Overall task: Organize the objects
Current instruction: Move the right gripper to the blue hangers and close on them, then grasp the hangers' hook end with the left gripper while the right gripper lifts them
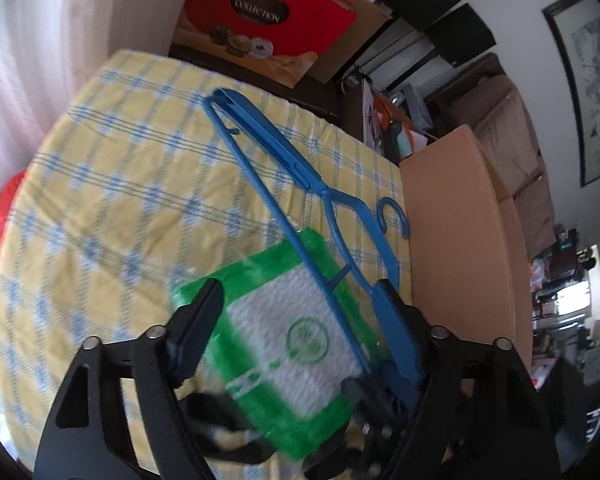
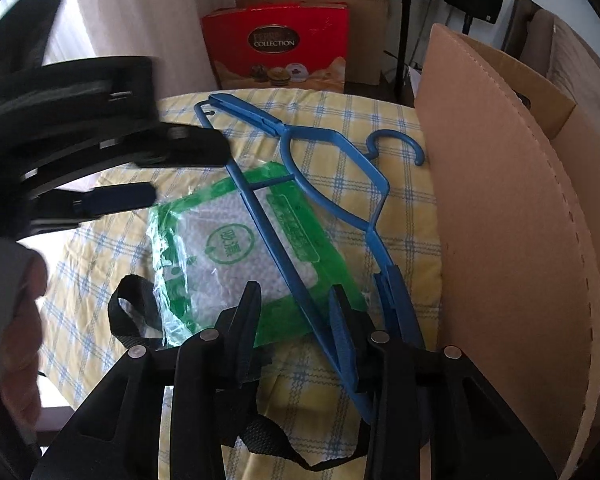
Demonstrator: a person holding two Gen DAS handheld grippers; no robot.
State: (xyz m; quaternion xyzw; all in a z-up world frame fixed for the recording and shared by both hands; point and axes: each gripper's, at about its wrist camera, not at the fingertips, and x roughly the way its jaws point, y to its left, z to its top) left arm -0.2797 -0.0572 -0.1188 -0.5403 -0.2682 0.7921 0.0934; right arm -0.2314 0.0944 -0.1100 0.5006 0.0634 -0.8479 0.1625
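A blue plastic hanger lies on the yellow checked cloth, partly across a green and white plastic packet. My left gripper is open above the packet, its right finger close to the hanger's near arm. It also shows in the right wrist view at the left. My right gripper is open, its jaws over the packet's near edge beside the hanger's bar. A black strap lies near the packet.
An open cardboard box stands right of the cloth. A red gift box stands behind the table. Chairs and clutter fill the room at the right.
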